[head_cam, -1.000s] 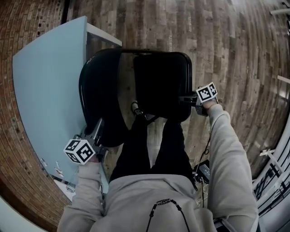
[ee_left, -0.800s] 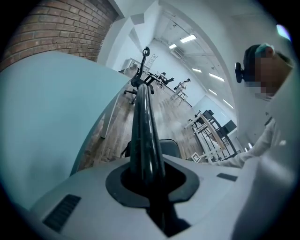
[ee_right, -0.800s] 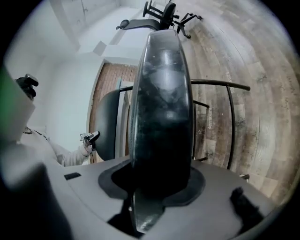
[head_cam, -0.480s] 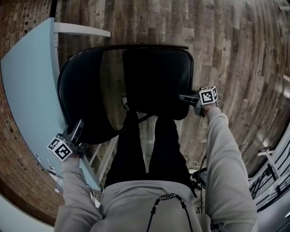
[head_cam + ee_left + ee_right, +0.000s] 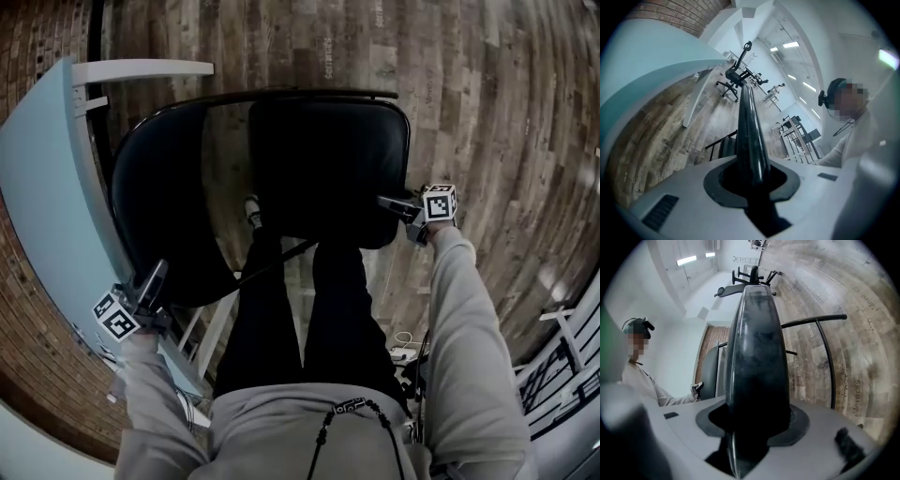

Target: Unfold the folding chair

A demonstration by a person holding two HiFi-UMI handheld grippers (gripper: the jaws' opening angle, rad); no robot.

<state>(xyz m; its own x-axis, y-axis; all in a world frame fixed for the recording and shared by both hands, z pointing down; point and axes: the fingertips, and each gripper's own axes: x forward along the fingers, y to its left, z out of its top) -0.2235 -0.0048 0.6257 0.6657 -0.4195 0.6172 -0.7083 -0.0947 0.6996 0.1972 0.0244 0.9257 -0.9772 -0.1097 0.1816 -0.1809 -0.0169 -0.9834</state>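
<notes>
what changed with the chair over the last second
The left tool moved left and down in the head view, swinging the backrest out from the seat and widening the gap between them. The right tool has just been opening its jaws, with the seat between them. Both tools kept their holds.

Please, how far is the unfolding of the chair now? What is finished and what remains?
Done: the seat already stands apart from the backrest, so most of the opening looks done. In hand: the left tongs clamp the backrest's frame tube; the right tongs hold the seat's edge, their jaws having just been opening. Left, probably: settle the seat fully and release both.
</notes>
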